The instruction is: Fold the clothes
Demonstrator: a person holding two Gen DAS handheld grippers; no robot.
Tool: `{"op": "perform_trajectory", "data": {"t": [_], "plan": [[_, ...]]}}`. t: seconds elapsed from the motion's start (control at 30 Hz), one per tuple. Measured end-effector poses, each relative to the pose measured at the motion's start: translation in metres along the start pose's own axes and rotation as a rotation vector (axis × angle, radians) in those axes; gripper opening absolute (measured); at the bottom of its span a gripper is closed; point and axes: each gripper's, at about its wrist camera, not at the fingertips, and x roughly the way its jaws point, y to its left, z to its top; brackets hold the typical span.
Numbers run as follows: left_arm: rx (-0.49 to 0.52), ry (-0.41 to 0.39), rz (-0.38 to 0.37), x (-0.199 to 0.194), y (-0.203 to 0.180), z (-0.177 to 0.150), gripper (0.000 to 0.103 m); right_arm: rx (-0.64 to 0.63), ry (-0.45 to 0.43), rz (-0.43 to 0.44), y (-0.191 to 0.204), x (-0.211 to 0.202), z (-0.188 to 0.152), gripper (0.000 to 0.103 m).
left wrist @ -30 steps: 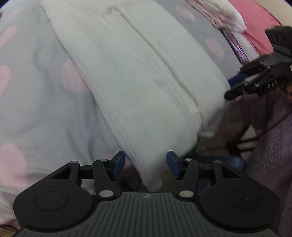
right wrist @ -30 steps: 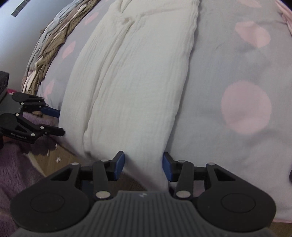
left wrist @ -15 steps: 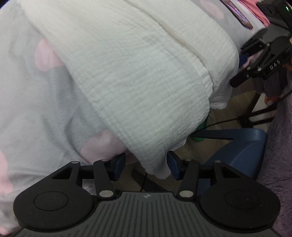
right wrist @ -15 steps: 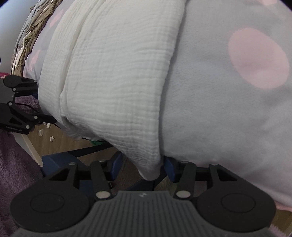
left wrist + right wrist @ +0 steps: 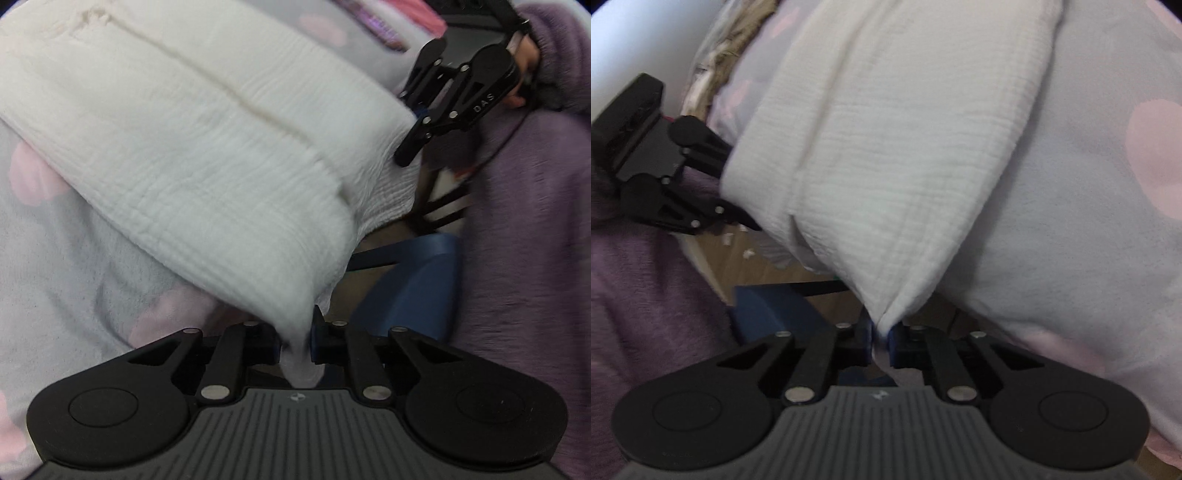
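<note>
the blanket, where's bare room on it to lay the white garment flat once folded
On the blanket, bare spotted cloth lies beside the white garment on the side away from the left gripper. The near edge is crowded: both the left and the right gripper pinch garment corners, and crumpled clothes pile at the far corner.

white garment (image 5: 207, 155) far end cropped, pile (image 5: 724, 62) blurred, perhaps clothes
</note>
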Motion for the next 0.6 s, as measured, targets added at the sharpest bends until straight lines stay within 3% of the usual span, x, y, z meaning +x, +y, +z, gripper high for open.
{"op": "perform_trajectory", "data": {"t": [0.2, 0.37, 0.53, 0.6], "plan": [[-0.054, -0.125, -0.144, -0.053, 0.007, 0.002, 0.01, 0.008, -0.139, 0.121, 0.013, -0.052, 0.006, 0.008], [-0.156, -0.338, -0.219, -0.087, 0.021, 0.009, 0.007, 0.069, -0.302, 0.178, 0.006, -0.082, 0.018, 0.008], [-0.258, -0.523, -0.185, -0.112, 0.047, 0.014, 0.007, 0.124, -0.416, 0.143, -0.01, -0.099, 0.043, 0.008], [-0.297, -0.556, -0.14, -0.121, 0.059, 0.014, 0.006, 0.146, -0.444, 0.119, -0.016, -0.102, 0.055, 0.008]]}}
